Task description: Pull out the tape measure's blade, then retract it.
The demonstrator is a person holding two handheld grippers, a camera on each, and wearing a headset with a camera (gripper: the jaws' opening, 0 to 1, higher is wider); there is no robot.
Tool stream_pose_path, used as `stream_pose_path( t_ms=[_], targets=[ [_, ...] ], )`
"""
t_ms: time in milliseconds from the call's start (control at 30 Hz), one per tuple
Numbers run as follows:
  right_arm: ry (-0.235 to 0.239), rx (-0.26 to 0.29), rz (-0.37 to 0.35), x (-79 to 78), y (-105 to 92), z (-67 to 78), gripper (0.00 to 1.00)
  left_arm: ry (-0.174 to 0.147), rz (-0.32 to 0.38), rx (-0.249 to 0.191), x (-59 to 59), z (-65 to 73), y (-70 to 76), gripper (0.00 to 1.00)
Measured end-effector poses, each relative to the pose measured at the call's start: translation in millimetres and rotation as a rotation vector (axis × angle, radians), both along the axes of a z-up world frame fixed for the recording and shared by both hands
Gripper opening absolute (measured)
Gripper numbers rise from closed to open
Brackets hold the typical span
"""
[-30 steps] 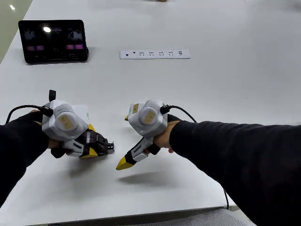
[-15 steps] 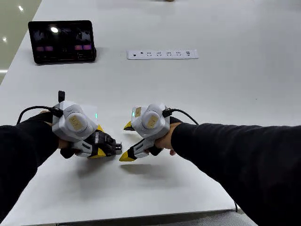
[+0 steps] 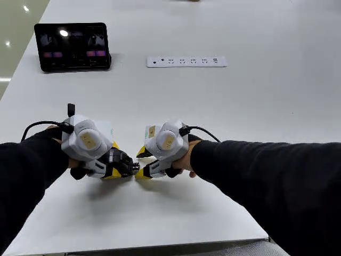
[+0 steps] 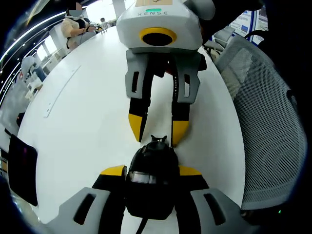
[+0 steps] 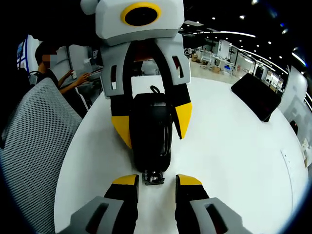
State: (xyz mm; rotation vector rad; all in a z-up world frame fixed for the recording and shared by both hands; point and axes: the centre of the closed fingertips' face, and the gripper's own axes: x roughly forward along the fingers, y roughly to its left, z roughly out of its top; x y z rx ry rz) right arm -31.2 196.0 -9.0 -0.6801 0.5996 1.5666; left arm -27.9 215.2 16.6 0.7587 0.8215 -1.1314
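tape measure (image 3: 121,161): black case, well nearer the person than the power strip (image 3: 186,62) and off to its left, close to the table's near edge. It is clamped in the left gripper, and the blade mouth faces the right gripper.
left gripper (image 3: 114,160): jaws closed on the tape measure's case, one yellow tip on each side. In the left gripper view the case sits between them with no visible gap.
hook tab (image 5: 153,177): small metal end of the blade, sticking out at the case mouth. No length of blade is visible outside the case.
right gripper (image 3: 141,164): nose to nose with the left one, on the power-strip side of neither, at the same depth from it. Jaws are parted to a narrow gap with a yellow tip on each side of the hook tab. In the right gripper view a sliver of table shows between the tab and each tip, so it is not pinched. Can't tell if either tip grazes it.
table (image 3: 240,106): white. Both grippers are low over it, with shadows right under them.
tablet (image 3: 73,46): dark, screen lit, propped left of the power strip and well apart from it, at roughly the same depth.
cable (image 3: 202,129): black, loops off the back of the right gripper on the side towards the power strip.
arms: black sleeves come in from both lower corners of the head view, on the far side of the grippers from the power strip.
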Motion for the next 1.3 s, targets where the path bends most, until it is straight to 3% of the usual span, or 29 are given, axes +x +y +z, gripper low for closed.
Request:
stream_pose_path(
  t_ms=[267, 333, 467, 700, 967, 1033, 1167, 1300],
  targets=[
    [0.0, -0.019, 0.048, -7.6, 3.3, -5.1, 0.13, 0.003, -0.003, -0.009, 0.1, -0.4, 0.9, 0.33],
    [-0.024, -0.023, 0.053, -6.6, 3.4, -5.6, 0.13, 0.002, -0.004, -0.009, -0.2, -0.5, 0.7, 0.33],
    [0.011, -0.032, 0.033, -5.0, 2.4, -7.0, 0.11, 0.007, -0.008, -0.006, -0.8, -0.6, 0.6, 0.33],
    [-0.005, -0.031, 0.048, -5.4, 1.8, -7.5, 0.1, -0.002, -0.002, 0.001, -1.1, -0.4, -0.3, 0.33],
    [0.021, -0.023, 0.021, -5.1, 2.0, -6.5, 0.1, -0.01, 0.003, -0.003, -1.9, 1.0, -0.9, 0.33],
    [-0.003, -0.03, 0.042, -5.8, 2.0, -6.6, 0.1, -0.011, 0.003, 0.0, -2.2, 1.1, -1.0, 0.33],
    [-0.003, -0.03, 0.04, -5.1, 1.8, -6.0, 0.1, -0.014, 0.004, -0.002, -2.5, 1.2, -0.8, 0.33],
    [0.017, -0.031, 0.032, -4.7, 0.0, -5.5, 0.1, -0.012, 0.005, -0.001, -2.2, 0.8, -0.6, 0.33]
  ],
)
